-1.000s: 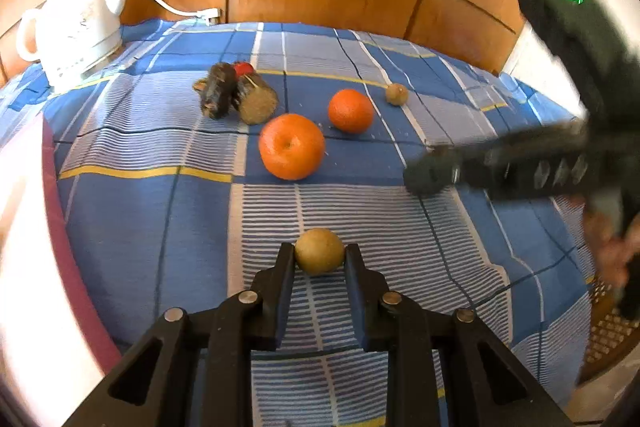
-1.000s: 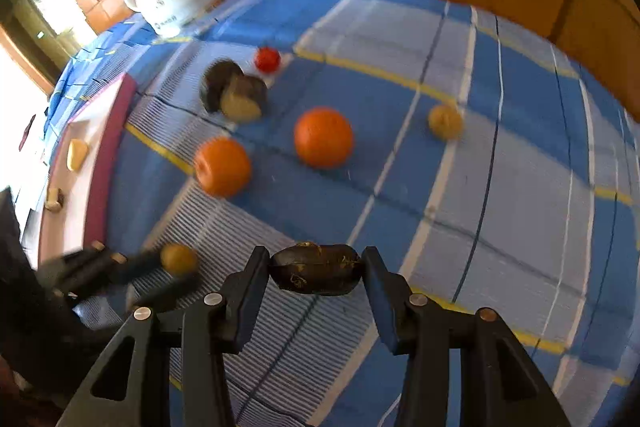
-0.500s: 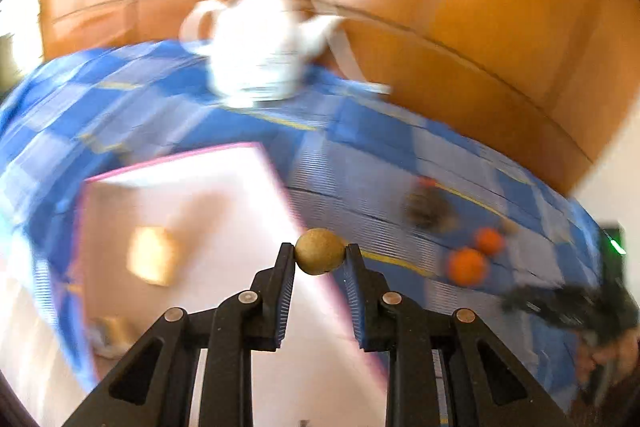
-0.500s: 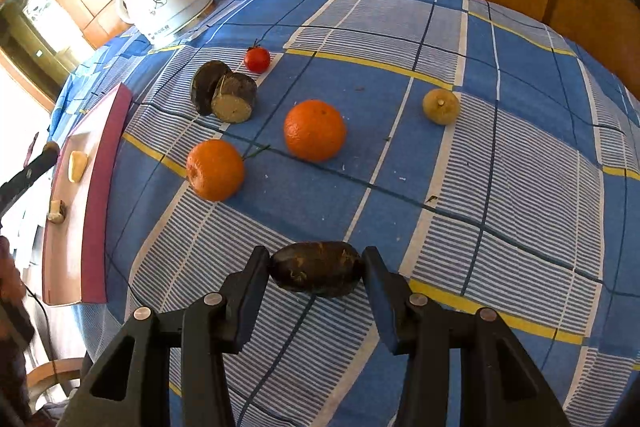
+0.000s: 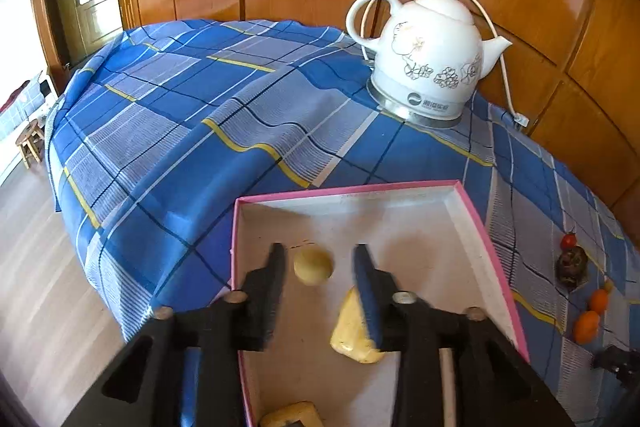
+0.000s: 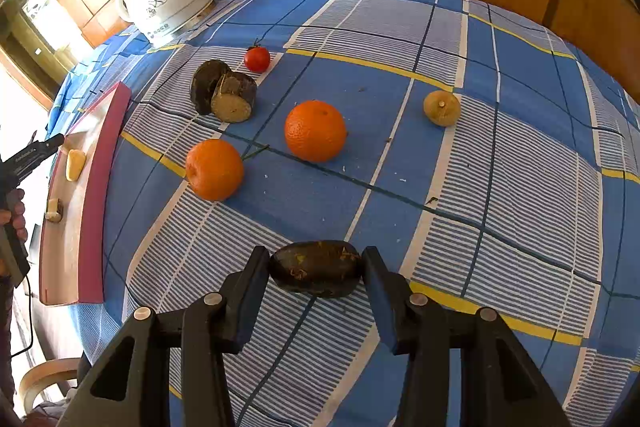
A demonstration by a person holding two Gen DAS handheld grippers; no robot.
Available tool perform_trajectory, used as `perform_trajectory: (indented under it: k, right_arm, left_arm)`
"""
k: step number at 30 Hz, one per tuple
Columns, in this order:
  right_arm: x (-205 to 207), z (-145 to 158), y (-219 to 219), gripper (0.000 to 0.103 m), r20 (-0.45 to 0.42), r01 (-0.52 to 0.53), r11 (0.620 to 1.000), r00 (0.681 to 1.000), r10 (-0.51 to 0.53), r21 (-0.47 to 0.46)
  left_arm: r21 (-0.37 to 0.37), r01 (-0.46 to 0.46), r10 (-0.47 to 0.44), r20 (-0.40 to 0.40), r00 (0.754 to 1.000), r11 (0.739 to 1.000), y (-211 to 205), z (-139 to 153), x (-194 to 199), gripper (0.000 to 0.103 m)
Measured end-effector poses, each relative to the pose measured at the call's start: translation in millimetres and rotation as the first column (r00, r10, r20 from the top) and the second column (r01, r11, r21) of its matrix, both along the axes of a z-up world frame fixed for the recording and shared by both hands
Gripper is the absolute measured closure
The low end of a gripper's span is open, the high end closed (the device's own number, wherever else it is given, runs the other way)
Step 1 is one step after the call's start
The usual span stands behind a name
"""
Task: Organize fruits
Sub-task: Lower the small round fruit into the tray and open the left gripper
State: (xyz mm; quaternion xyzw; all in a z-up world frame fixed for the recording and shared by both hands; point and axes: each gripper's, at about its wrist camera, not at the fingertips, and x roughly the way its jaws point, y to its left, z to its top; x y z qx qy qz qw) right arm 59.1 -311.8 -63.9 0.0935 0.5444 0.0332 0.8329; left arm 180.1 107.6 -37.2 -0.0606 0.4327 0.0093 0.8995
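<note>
Tablecloth in blue check lies under everything, spreading far beyond both pairs of jaws. Next in size, the pink-rimmed box sits directly under the left gripper, and the white electric kettle stands well beyond it. Two oranges rest ahead of the right gripper, with a cut dark fruit and a cherry tomato farther on, and a small brownish fruit ahead to the right.

The right jaws are closed on a dark oval fruit, both pads pressing its ends. The left jaws are opening: the small round yellow fruit is between them but free of both pads, over the box floor; I cannot tell if it already rests there. A pale yellow piece lies just behind the right finger of this gripper.

The step in hand seems to be the release of the yellow fruit into the box. Next, I judge, the left gripper should draw back without pushing the fruit, and the right one should carry its dark fruit over the pink rim.
</note>
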Motion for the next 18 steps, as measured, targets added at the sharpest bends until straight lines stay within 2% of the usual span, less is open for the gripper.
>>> perform_trajectory:
  k: [7, 18]
  right_arm:
    - [0, 0, -1, 0.055, 0.001, 0.003, 1.0, 1.0, -0.003, 0.003]
    - [0, 0, 2, 0.055, 0.017, -0.001, 1.0, 1.0, 0.001, -0.017]
  left_arm:
    - [0.0, -0.037, 0.037, 0.023, 0.999, 0.999, -8, 10, -37, 0.059]
    - [-0.004, 0.03, -0.03, 0.066, 0.997, 1.0, -50, 23, -92, 0.057]
